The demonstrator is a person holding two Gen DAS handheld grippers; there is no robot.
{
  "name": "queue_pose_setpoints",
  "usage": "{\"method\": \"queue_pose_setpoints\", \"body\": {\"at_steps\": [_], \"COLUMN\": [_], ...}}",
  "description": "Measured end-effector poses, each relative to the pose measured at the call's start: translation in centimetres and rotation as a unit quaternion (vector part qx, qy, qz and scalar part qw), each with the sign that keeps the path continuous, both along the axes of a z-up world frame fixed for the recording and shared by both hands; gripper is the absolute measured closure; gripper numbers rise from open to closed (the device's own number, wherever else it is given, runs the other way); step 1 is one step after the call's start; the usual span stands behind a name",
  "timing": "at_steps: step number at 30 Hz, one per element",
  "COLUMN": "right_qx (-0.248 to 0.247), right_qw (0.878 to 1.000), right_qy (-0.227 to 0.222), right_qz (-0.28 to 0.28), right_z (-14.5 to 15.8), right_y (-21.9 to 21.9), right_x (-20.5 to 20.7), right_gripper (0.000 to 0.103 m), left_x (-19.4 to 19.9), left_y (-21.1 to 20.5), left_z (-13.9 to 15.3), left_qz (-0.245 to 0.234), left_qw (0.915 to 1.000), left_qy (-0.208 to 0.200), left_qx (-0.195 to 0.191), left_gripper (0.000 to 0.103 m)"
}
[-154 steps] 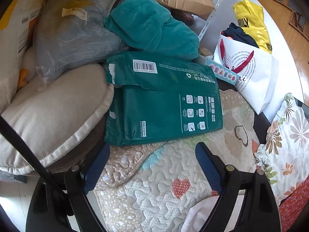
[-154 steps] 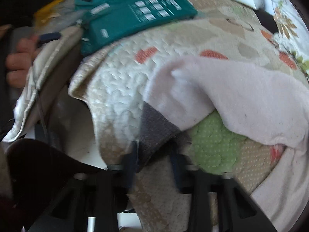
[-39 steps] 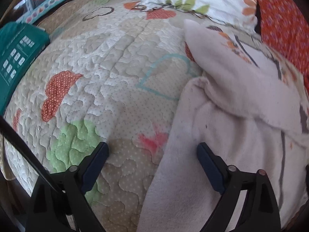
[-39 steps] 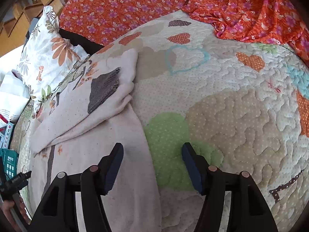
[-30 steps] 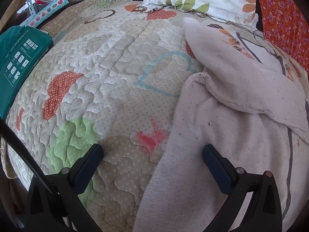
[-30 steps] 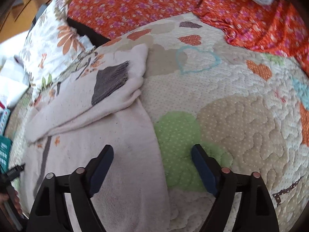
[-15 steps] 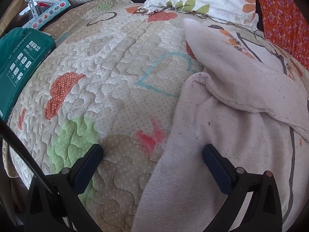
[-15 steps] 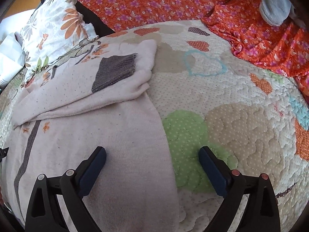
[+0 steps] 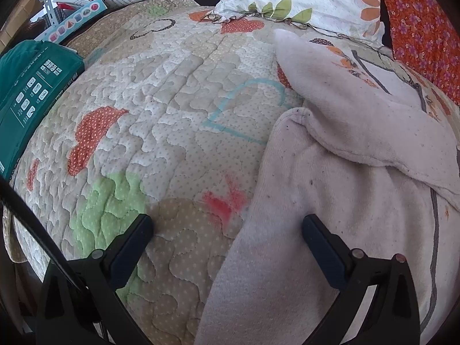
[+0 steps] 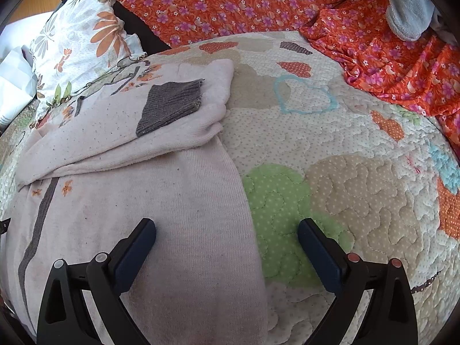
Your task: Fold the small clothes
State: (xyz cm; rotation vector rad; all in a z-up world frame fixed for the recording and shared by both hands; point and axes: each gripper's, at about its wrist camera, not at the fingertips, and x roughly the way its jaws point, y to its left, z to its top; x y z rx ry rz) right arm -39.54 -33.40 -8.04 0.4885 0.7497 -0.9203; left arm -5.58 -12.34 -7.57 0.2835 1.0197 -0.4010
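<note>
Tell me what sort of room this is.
Most likely a bedroom at home, with folding done on a bed: a heart-patterned quilt under the pale pink sweater, a floral pillow and an orange flowered sheet behind, bags and packages piled at the side.

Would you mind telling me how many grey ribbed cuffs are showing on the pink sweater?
1. The grey ribbed cuff lies atop the pink sweater, toward the floral pillow; another may be hidden under folds.
</note>
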Motion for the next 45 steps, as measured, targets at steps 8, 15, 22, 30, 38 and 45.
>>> {"method": "queue_pose_setpoints", "body": {"at_steps": [8, 15, 22, 30, 38, 45], "right_qx": [-0.001, -0.001, -0.001, -0.001, -0.001, -0.002], "right_qw": [1.000, 1.000, 1.000, 1.000, 1.000, 1.000], "right_qy": [0.001, 0.001, 0.001, 0.002, 0.002, 0.003], "right_qz": [-0.001, -0.002, -0.003, -0.004, -0.004, -0.005], "right_z": [-0.02, -0.04, -0.05, -0.05, -0.06, -0.06], "right_y": [0.04, 0.08, 0.17, 0.18, 0.22, 0.24], "right_x": [0.03, 0.04, 0.12, 0.11, 0.15, 0.17], "right_gripper": [0.002, 0.001, 0.001, 0.001, 0.001, 0.001], "left_x": [-0.08, -0.12, -0.11, -0.17, -0.10, -0.19], "left_y": [0.00, 0.01, 0.02, -0.01, 0.04, 0.07], "left_z": [-0.02, 0.06, 0.08, 0.04, 0.07, -0.03], "left_qz": [0.000, 0.000, 0.000, 0.000, 0.001, 0.005], "left_qw": [1.0000, 1.0000, 1.0000, 1.0000, 1.0000, 1.0000], "left_qy": [-0.001, -0.002, -0.003, -0.002, -0.001, -0.004], "left_qx": [-0.001, -0.001, -0.001, -0.001, -0.003, -0.006], "left_gripper": [0.000, 0.000, 0.000, 0.000, 0.000, 0.000]}}
